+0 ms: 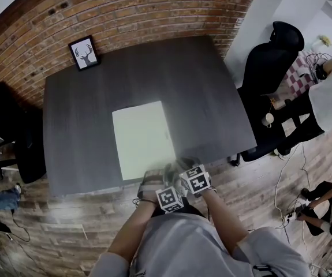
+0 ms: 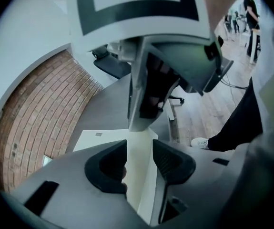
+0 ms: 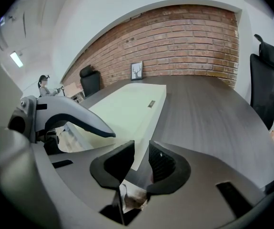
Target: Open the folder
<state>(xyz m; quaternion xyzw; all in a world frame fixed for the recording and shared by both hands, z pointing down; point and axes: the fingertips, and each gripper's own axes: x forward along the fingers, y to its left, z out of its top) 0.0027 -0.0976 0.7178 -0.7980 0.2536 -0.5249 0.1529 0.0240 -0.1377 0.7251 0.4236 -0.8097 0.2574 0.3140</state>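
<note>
A pale green folder [image 1: 142, 137] lies flat and closed in the middle of the dark grey table [image 1: 206, 97]. Both grippers hover side by side at the table's near edge, just short of the folder's near end. My left gripper [image 1: 154, 182] is open by a narrow gap, with nothing in it; the folder [image 2: 98, 138] shows beyond its jaws [image 2: 139, 168]. My right gripper [image 1: 186, 169] is also narrowly open and empty [image 3: 142, 163], facing the folder's near right corner [image 3: 127, 104]. The right gripper's body [image 2: 165, 66] fills the upper part of the left gripper view.
A framed deer picture [image 1: 85, 52] leans on the brick wall at the table's far left. A black office chair [image 1: 269, 62] stands off the table's right side. People [image 1: 327, 212] and cables are on the wooden floor to the right.
</note>
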